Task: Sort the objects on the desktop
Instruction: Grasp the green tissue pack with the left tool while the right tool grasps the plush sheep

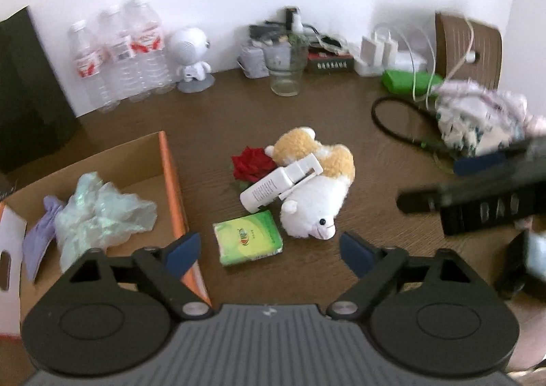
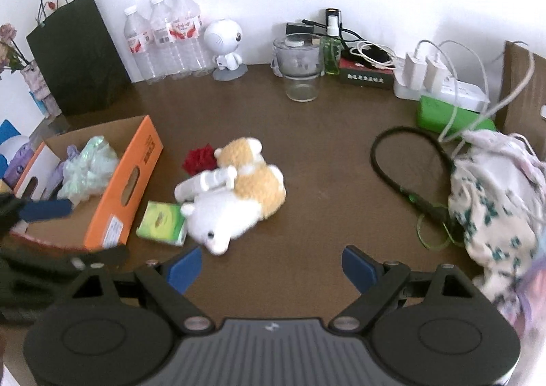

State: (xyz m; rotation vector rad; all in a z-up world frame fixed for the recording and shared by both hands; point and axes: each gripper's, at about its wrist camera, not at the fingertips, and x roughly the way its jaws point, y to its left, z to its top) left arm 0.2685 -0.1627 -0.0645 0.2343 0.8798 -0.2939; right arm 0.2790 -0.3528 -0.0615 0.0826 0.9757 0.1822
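A white and tan plush toy (image 1: 315, 188) (image 2: 239, 202) lies mid-table. A white bottle (image 1: 281, 185) (image 2: 204, 183) rests on it, a red fabric rose (image 1: 252, 164) (image 2: 199, 157) lies behind it, and a green tissue pack (image 1: 247, 237) (image 2: 162, 223) lies in front. An orange cardboard box (image 1: 172, 181) (image 2: 126, 188) at the left holds a crumpled pale green bag (image 1: 102, 215) (image 2: 87, 173) and a purple cloth (image 1: 37, 242). My left gripper (image 1: 269, 249) is open and empty above the tissue pack. My right gripper (image 2: 273, 266) is open and empty over bare table.
Along the back wall stand water bottles (image 2: 167, 41), a white robot figure (image 2: 225, 45), a glass (image 2: 302, 69), a spray bottle (image 2: 332, 48), chargers (image 2: 423, 72) and a green box (image 2: 447, 115). A black cable (image 2: 402, 167) and floral cloth (image 2: 494, 202) lie at the right. A dark bag (image 2: 78, 55) stands back left.
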